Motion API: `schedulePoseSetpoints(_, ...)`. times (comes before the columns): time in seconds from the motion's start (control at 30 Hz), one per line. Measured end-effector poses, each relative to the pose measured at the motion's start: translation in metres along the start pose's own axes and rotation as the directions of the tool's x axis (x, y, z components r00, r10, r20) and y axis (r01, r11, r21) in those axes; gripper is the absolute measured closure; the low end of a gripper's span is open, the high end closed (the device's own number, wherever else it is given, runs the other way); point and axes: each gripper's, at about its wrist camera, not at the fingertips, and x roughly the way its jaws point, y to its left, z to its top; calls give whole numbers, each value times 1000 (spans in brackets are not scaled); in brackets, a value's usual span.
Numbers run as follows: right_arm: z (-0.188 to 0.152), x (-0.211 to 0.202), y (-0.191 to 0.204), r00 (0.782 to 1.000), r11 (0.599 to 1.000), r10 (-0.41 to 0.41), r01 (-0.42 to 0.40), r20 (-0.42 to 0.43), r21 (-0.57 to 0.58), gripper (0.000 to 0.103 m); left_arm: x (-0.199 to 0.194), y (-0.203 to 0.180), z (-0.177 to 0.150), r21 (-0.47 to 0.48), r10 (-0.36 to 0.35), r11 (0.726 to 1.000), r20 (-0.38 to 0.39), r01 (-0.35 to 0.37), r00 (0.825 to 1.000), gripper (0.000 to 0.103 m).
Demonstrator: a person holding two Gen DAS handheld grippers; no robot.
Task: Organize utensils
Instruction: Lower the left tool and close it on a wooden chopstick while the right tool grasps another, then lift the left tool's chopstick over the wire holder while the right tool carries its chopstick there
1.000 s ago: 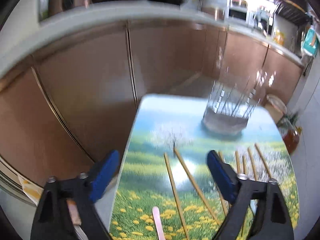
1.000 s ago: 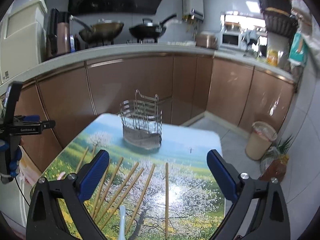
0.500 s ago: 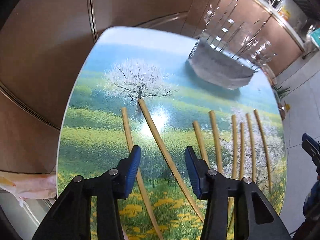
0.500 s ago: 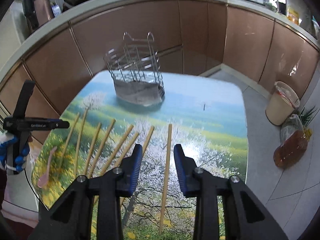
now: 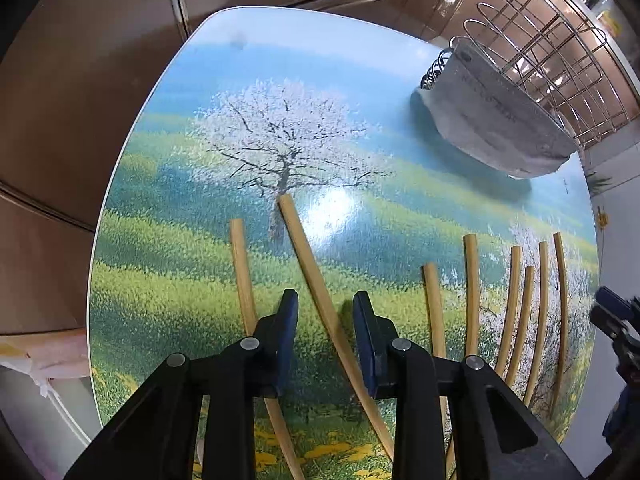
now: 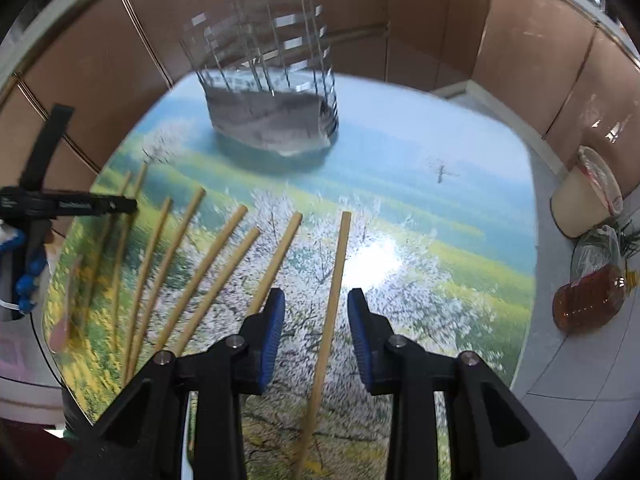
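Several wooden chopsticks lie side by side on the landscape-print table (image 5: 168, 128). My left gripper (image 5: 326, 304) is open, low over the table, its jaws astride one chopstick (image 5: 310, 264) without touching it. My right gripper (image 6: 316, 304) is open too, its jaws astride the rightmost chopstick (image 6: 336, 276). A wire utensil holder (image 6: 272, 96) with a grey lining stands at the far side of the table; it also shows in the left wrist view (image 5: 516, 92). A pink spoon (image 6: 66, 312) lies at the table's left edge.
Brown kitchen cabinets (image 6: 432, 20) surround the table. On the floor to the right stand a cream bin (image 6: 588, 196) and an amber oil bottle (image 6: 588, 300). The left gripper's body (image 6: 36, 208) shows at the left of the right wrist view.
Both grippers tipped down and dropped toward the table from a raised, level view. Their jaws narrowed from wide open to a small gap, each coming down astride a chopstick.
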Motion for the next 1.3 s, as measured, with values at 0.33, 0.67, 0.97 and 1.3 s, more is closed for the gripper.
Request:
schedulePoseSetpoints(0.33, 33, 45, -12, 990, 1000, -27, 26, -141, -5, 73, 5, 6, 27, 0, -6, 1000, -44, 7, 999, 85)
schedulePoseSetpoints(0.67, 40, 66, -4, 975, 996, -79, 69, -209, -55, 90, 13, -5, 43, 18, -58, 998, -59, 60, 997, 97)
schedulePoseSetpoints(0.97, 42, 68, 7, 986, 998, -43, 36, -159, -48, 96, 10, -25, 40, 39, -63, 997, 17, 62, 998, 97)
schedulePoseSetpoints(1.3, 6, -35, 30, 986, 997, 69, -64, 152, -37, 96, -73, -35, 10, 117, -154, 985, 307, 123, 939, 97)
